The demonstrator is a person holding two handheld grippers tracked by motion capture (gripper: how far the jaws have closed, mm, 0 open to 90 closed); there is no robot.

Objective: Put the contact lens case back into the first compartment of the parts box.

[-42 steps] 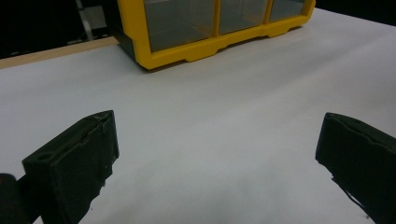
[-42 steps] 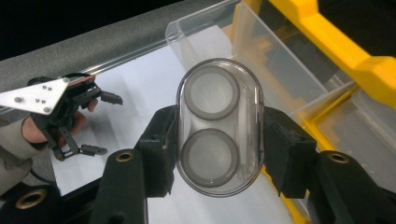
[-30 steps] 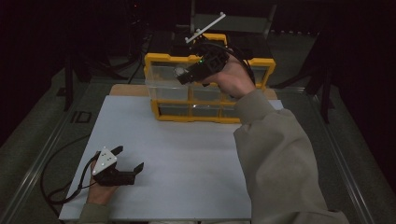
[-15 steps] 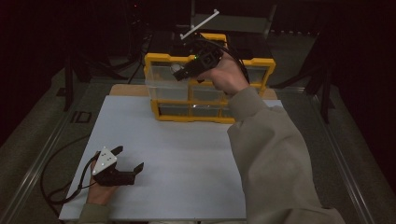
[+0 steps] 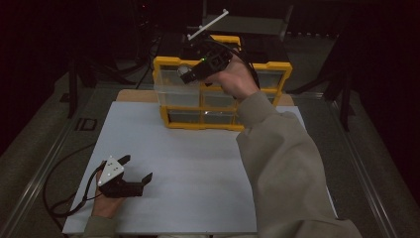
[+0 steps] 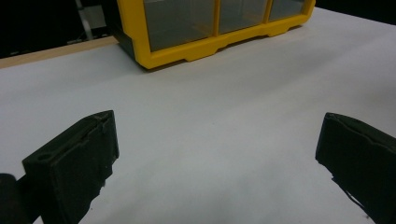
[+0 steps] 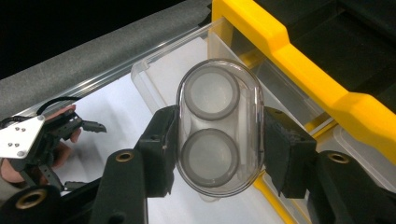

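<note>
One cabinet [image 5: 223,106] — one clear case [image 7: 218,128].

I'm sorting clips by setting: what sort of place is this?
Probably a lab or workshop recording bench, not a home: a white board on a table in a dark room, a yellow parts-drawer cabinet, and cabled hand-held tongs, the right tongs gripping a clear oval case.

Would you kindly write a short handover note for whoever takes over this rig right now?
Right tool: shut on the clear oval case with two round discs inside, held above the pulled-out clear drawer of the yellow drawer cabinet.
Left tool: open, holding nothing, low over the white table near the person's side.
Done: top-left drawer open, case picked up.
Left, most likely: lower the case into the drawer, release, close the drawer.
</note>
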